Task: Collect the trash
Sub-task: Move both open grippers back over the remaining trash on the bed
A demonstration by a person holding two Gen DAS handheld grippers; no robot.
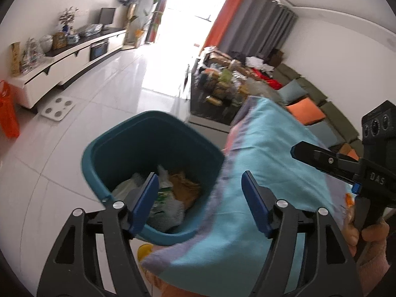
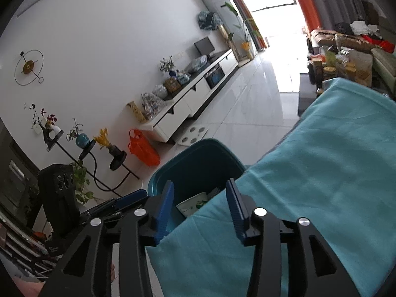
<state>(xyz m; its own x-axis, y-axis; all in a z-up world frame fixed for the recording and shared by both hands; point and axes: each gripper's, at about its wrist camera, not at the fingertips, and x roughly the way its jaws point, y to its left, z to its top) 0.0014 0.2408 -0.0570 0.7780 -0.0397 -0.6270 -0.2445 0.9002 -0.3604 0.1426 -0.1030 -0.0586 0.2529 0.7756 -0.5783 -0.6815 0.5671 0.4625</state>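
A teal trash bin (image 1: 128, 148) stands on the white tiled floor beside a table covered with a light blue cloth (image 1: 272, 163). Trash lies inside it: white wrappers (image 1: 165, 198) and an orange-brown wrapper (image 1: 185, 188). My left gripper (image 1: 200, 193) is open and empty, above the bin's near right rim. My right gripper (image 2: 199, 198) is open and empty over the bin (image 2: 198, 158) and the cloth edge (image 2: 309, 173); a white-green paper cup (image 2: 195, 205) shows in the bin. The right gripper also shows at the right of the left wrist view (image 1: 329, 160).
A white TV cabinet (image 1: 64, 59) lines the far wall. An orange bag (image 1: 7, 109) and a white scale (image 1: 58, 107) lie on the floor. A cluttered coffee table (image 1: 222, 89) and green sofa (image 1: 321, 104) are beyond the cloth. A yellow object (image 1: 146, 250) lies under the bin's edge.
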